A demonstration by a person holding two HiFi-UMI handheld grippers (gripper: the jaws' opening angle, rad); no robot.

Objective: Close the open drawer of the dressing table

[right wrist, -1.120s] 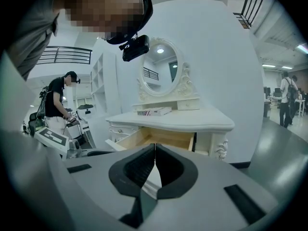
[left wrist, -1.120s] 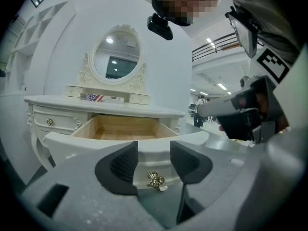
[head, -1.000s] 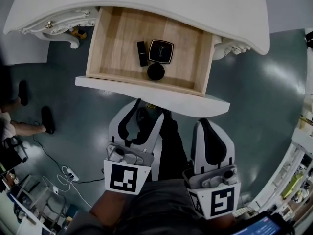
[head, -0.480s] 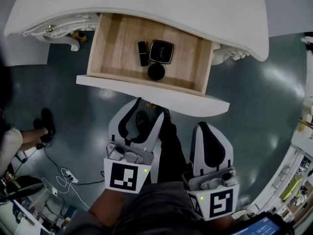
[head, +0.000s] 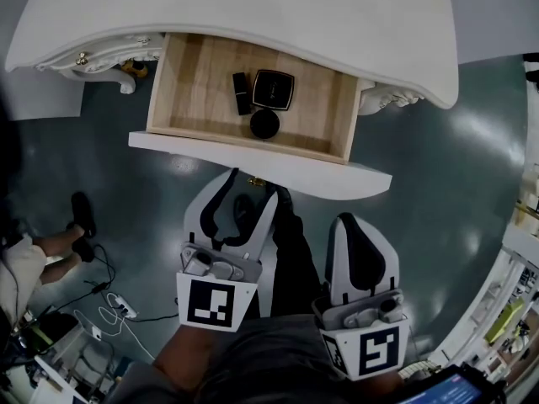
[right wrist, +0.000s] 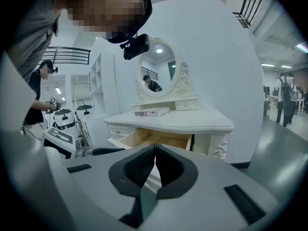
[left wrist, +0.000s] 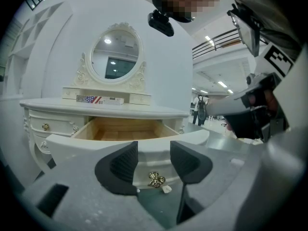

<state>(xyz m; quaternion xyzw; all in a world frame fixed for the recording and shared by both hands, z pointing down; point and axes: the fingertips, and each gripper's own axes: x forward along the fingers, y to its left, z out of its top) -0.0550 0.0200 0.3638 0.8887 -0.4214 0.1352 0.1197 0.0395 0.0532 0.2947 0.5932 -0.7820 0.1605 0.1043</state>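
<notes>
The white dressing table (head: 253, 7) has its wooden drawer (head: 194, 82) pulled open. Its white front panel (head: 328, 175) faces me. Inside lie a dark lipstick (head: 242, 93), a black compact case (head: 274, 89) and a round black lid (head: 264, 124). My left gripper (head: 242, 190) is open just short of the drawer front; its jaws frame the gold handle (left wrist: 155, 179) in the left gripper view. My right gripper (head: 352, 225) is shut and empty, lower and to the right of the drawer front.
An oval mirror (left wrist: 116, 58) and a flat box (left wrist: 98, 99) stand on the table top. A person's legs and shoes (head: 80, 234) and cables (head: 118, 297) are on the grey floor at the left. Shelving (head: 518, 251) lines the right edge.
The drawer and table have shifted slightly up in the head view. The person's feet at the left have moved lower. Both grippers keep about the same pose.
</notes>
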